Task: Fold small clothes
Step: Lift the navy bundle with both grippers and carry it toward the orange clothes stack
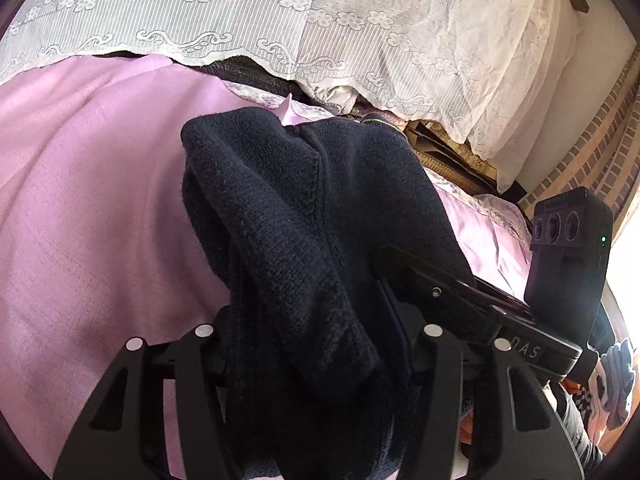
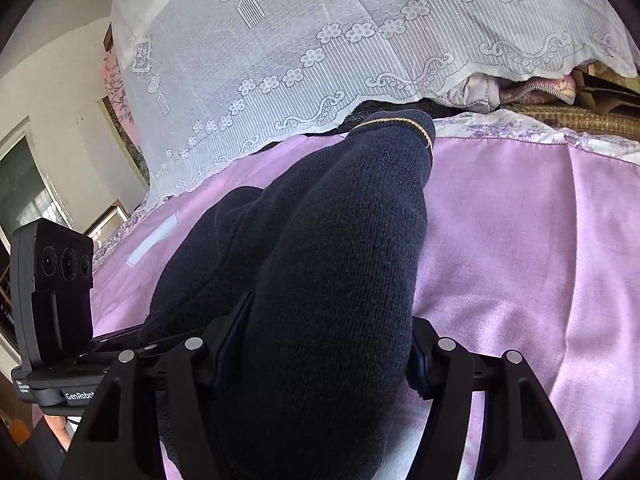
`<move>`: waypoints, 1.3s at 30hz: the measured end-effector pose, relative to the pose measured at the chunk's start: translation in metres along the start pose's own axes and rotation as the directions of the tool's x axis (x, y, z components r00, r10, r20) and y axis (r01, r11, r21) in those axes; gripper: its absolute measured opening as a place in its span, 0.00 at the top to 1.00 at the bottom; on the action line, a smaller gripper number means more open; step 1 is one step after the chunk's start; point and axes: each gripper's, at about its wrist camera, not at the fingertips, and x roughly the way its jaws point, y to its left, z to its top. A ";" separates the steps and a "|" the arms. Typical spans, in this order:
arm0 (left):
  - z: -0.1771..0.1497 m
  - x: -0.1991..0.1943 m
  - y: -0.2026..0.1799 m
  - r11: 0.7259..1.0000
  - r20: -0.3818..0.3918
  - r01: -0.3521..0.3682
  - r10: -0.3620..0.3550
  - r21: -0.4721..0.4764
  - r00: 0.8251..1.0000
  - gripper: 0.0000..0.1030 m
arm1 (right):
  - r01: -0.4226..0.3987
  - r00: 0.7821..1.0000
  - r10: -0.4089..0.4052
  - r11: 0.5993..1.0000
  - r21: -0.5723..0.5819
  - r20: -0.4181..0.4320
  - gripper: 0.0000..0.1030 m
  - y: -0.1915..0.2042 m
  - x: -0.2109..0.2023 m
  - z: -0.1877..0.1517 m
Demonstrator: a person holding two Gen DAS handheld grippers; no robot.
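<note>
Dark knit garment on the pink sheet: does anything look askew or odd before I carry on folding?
Yes: the dark knit garment is bunched in thick rolls, not flat. It fills both the left tool and the right tool, draped over the pink sheet. No damage or spill shows.

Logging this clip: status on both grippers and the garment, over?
Left gripper and right gripper both shut on bunched navy knit garment. Garment lifted over pink bedsheet. Nothing in the way.
</note>
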 end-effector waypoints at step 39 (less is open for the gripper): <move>-0.055 -0.031 -0.192 0.935 0.022 0.155 -0.170 0.320 0.985 0.48 | 0.178 0.958 -0.199 0.977 0.115 0.205 0.36 -0.048 -0.217 -0.051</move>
